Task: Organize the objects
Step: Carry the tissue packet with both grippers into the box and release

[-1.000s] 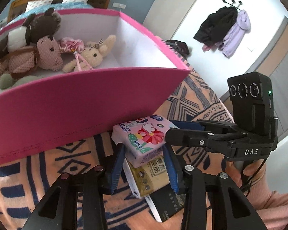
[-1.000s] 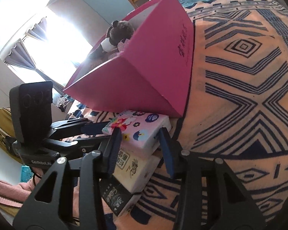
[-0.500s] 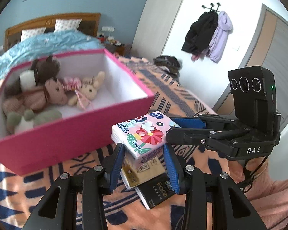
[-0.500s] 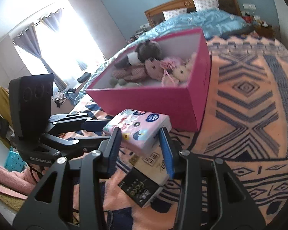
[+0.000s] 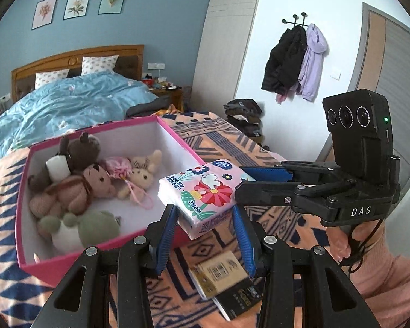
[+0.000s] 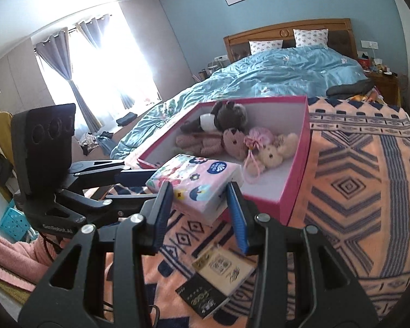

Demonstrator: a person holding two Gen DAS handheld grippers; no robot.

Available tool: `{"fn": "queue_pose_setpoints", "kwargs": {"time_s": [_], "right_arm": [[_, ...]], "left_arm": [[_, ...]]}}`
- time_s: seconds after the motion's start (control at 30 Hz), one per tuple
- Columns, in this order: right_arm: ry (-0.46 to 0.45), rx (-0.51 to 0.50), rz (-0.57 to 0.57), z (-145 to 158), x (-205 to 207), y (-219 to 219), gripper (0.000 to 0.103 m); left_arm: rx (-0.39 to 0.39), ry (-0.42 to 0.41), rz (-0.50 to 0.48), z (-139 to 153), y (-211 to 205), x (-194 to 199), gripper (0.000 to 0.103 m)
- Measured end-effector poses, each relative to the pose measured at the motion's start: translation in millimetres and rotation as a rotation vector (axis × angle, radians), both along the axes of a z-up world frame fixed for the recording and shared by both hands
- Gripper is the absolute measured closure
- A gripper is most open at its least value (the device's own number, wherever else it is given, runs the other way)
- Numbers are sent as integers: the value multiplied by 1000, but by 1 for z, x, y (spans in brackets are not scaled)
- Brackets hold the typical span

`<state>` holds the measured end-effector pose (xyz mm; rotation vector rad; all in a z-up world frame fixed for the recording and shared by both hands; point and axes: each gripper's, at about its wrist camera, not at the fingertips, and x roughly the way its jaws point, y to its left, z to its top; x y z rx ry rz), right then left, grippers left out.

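Observation:
A pink floral tissue pack (image 5: pixel 202 191) (image 6: pixel 196 183) hangs in the air, held from two sides. My left gripper (image 5: pixel 205 235) is shut on its near end. My right gripper (image 6: pixel 202 213) is shut on it from the other side and shows in the left wrist view (image 5: pixel 262 186). The pack is above the near right corner of the pink box (image 5: pixel 95 257) (image 6: pixel 295 191) that holds several plush toys (image 5: pixel 82 180) (image 6: pixel 232 139). A tan tissue pack (image 5: pixel 218 276) (image 6: pixel 224 270) and a black pack (image 5: pixel 240 300) (image 6: pixel 202 298) lie on the blanket below.
The patterned orange and blue blanket (image 6: pixel 355 186) covers the surface under the box. A bed with a blue quilt (image 5: pixel 63 101) lies behind. Coats (image 5: pixel 295 63) hang on the right wall. A person's pink sleeve (image 5: pixel 385 278) is at the right.
Both grippers have risen with the floral pack, lifting it off the tan and black packs to about the box rim. The box inside is now in full view.

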<state>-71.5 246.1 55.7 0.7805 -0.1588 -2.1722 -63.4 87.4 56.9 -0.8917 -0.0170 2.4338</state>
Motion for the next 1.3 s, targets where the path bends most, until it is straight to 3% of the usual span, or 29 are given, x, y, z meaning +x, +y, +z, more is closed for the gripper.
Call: {"fn": "queue_pose_setpoints", "kwargs": {"time_s": [0.53, 1.3], "right_arm": [[-73, 40, -33, -14, -60, -8, 59], [-102, 144, -90, -32, -80, -19, 55]], "left_arm": [[-36, -55, 14, -16, 1, -52, 61], [-25, -180, 43, -54, 0, -87, 61]]}}
